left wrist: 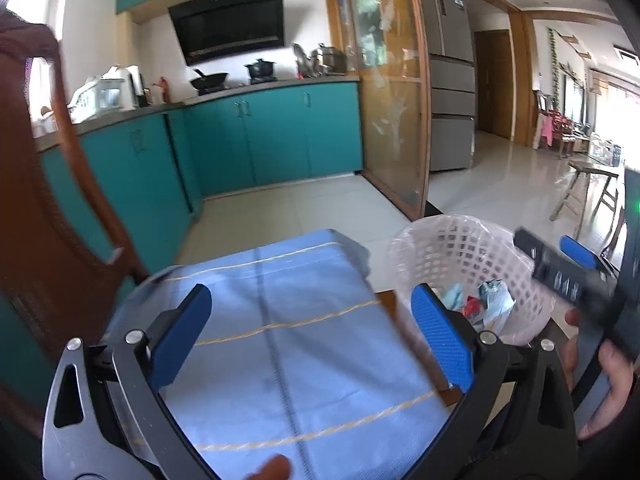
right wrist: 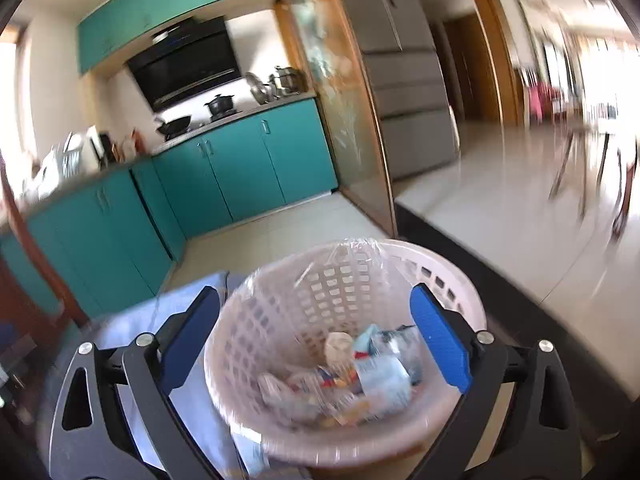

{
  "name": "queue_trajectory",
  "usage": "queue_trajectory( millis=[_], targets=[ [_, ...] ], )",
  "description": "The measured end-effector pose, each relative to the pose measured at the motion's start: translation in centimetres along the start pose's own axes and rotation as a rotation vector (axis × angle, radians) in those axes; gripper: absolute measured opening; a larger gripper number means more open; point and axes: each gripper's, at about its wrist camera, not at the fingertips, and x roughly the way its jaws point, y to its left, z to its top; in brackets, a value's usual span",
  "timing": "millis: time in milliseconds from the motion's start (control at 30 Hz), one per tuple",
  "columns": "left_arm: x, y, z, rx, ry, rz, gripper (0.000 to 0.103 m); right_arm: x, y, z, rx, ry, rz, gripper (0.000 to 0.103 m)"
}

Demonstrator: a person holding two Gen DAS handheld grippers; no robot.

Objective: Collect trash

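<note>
A pale pink lattice trash basket lined with clear plastic stands at the table's right edge; it also shows in the left wrist view. Crumpled wrappers and paper scraps lie inside it, also seen in the left wrist view. My right gripper is open and empty, hovering over the basket's mouth; it appears blurred in the left wrist view. My left gripper is open and empty above the blue tablecloth.
A dark wooden chair back stands close on the left. Teal kitchen cabinets and a stove line the far wall. A glass-panelled wooden partition and a grey fridge stand behind. Tiled floor extends right toward wooden stools.
</note>
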Motion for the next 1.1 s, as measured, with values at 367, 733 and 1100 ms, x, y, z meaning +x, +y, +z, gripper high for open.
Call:
queue_trajectory(
  millis=[367, 733, 1100],
  targets=[
    [-9.8, 4.3, -2.8, -0.080, -0.063, 0.066, 0.100, -13.2, 8.3, -1.1, -0.272, -0.070, 0.006, 0.100],
    [-14.2, 6.2, -3.6, -0.114, -0.083, 0.077, 0.100, -17.5, 8.1, -0.8, -0.264, -0.115, -0.048, 0.100],
    [-15.3, 7.1, -3.8, -0.126, -0.082, 0.106, 0.100, -18.3, 8.4, -1.4, -0.262, -0.124, -0.029, 0.100]
  ],
)
